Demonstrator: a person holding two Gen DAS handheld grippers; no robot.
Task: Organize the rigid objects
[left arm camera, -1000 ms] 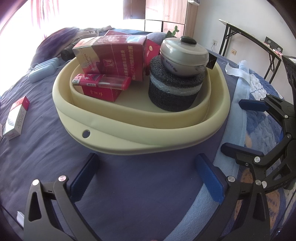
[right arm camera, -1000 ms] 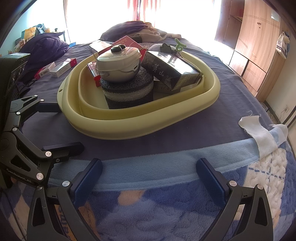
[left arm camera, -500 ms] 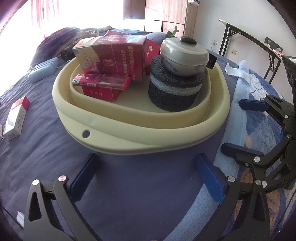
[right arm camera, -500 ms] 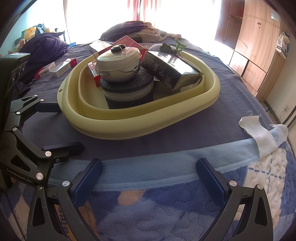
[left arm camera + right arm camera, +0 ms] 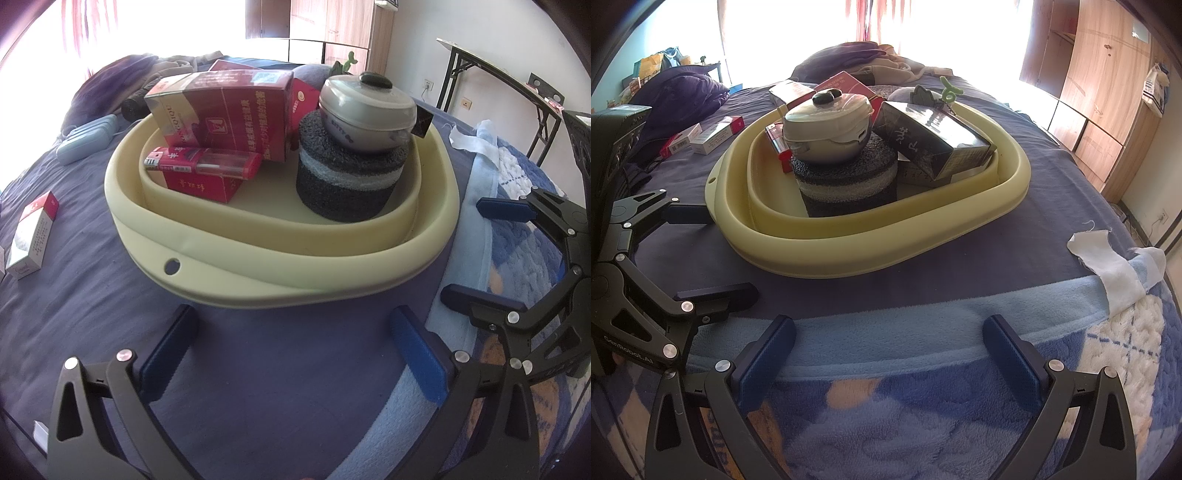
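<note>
A pale yellow basin [image 5: 236, 273] [image 5: 849, 254] sits on the bed. Inside it are red cartons [image 5: 225, 110], a clear-lidded red box [image 5: 207, 166], a dark foam roll [image 5: 347, 188] [image 5: 846, 184] with a grey lidded pot [image 5: 365, 107] [image 5: 827, 129] on top, and a black box [image 5: 931, 136]. My left gripper [image 5: 291, 354] is open just in front of the basin's rim, nothing between its fingers. My right gripper [image 5: 886, 354] is open over the blue blanket, short of the basin. Each gripper shows in the other's view: the right gripper [image 5: 491, 254], the left gripper [image 5: 701, 254].
Loose red-and-white boxes lie on the purple sheet [image 5: 33, 236] [image 5: 713, 134]. A pale blue case [image 5: 88, 142] lies left of the basin. A white cloth strip [image 5: 1108, 266] rests on the fleece blanket [image 5: 923, 424]. Pillows and clothes lie behind; a wardrobe [image 5: 1100, 85] and folding table [image 5: 498, 81] stand beside the bed.
</note>
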